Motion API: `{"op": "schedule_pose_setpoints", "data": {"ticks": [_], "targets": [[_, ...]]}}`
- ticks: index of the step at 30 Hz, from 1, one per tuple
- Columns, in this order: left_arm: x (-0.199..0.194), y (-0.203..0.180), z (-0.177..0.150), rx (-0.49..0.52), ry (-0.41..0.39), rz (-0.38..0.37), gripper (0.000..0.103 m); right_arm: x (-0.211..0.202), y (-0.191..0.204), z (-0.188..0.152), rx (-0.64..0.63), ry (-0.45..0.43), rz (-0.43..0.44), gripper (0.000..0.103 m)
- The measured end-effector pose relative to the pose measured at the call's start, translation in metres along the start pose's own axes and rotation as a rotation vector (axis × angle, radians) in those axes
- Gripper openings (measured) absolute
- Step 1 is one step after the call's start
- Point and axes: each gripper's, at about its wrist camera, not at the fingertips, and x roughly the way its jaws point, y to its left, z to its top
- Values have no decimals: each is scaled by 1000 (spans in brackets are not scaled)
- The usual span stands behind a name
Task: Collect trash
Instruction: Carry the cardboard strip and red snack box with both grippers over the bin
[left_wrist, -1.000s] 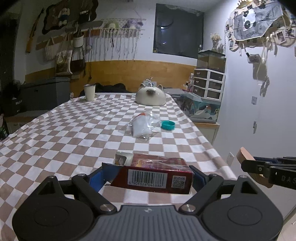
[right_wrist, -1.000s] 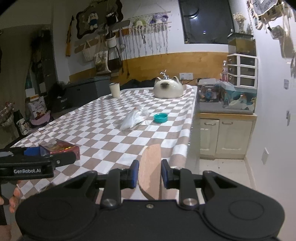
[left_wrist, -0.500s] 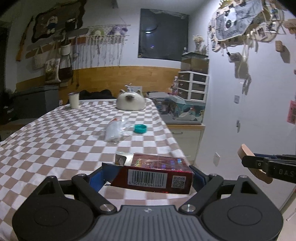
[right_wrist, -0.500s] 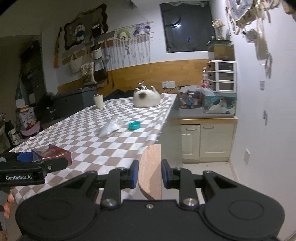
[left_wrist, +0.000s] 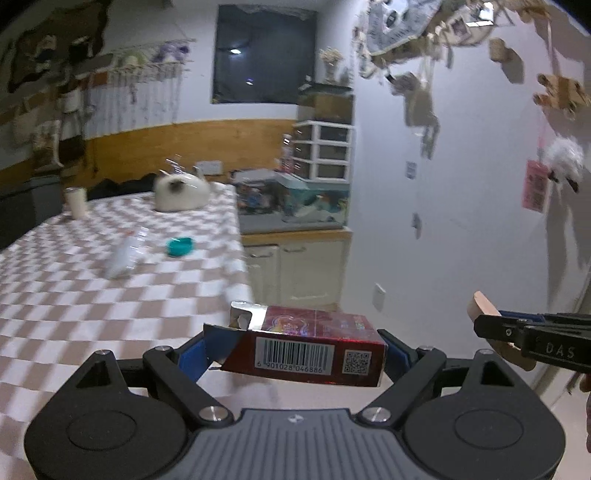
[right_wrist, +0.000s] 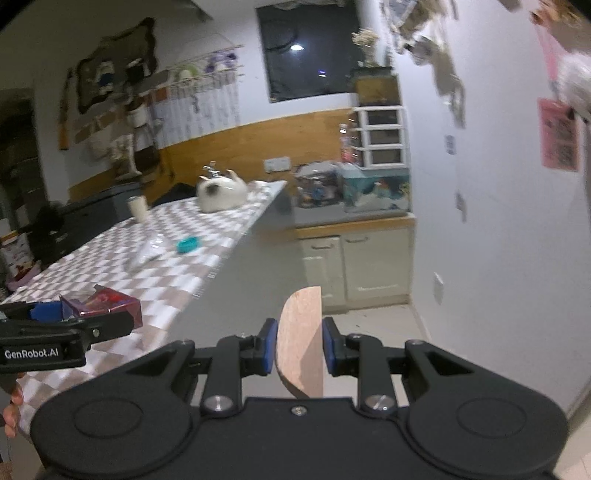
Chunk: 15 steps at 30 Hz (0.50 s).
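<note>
My left gripper (left_wrist: 295, 347) is shut on a red cigarette box (left_wrist: 306, 345) with a barcode, held in the air at the right edge of the checkered table (left_wrist: 92, 302). The box also shows in the right wrist view (right_wrist: 107, 301). My right gripper (right_wrist: 299, 341) is shut on a flat tan wooden piece (right_wrist: 301, 341), held off the table's right side above the floor. A crumpled clear plastic bag (left_wrist: 123, 254) and a teal cap (left_wrist: 180, 246) lie on the table farther back.
A white cat-shaped pot (left_wrist: 181, 192) and a pale cup (left_wrist: 75, 201) stand at the table's far end. Cream cabinets (right_wrist: 356, 266) with a cluttered counter line the back right. A white wall (left_wrist: 461, 221) stands close on the right.
Both grippers have swung to the right, away from the table, with the box and the wooden piece still held. The view is blurred by motion.
</note>
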Motion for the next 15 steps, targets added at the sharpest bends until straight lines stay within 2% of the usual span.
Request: {"op": "schedule_pose_setpoints", "data": {"ticks": [15], "targets": [[94, -86, -33, 63, 150, -158, 90, 27, -102, -45, 129, 119, -154, 27]]}}
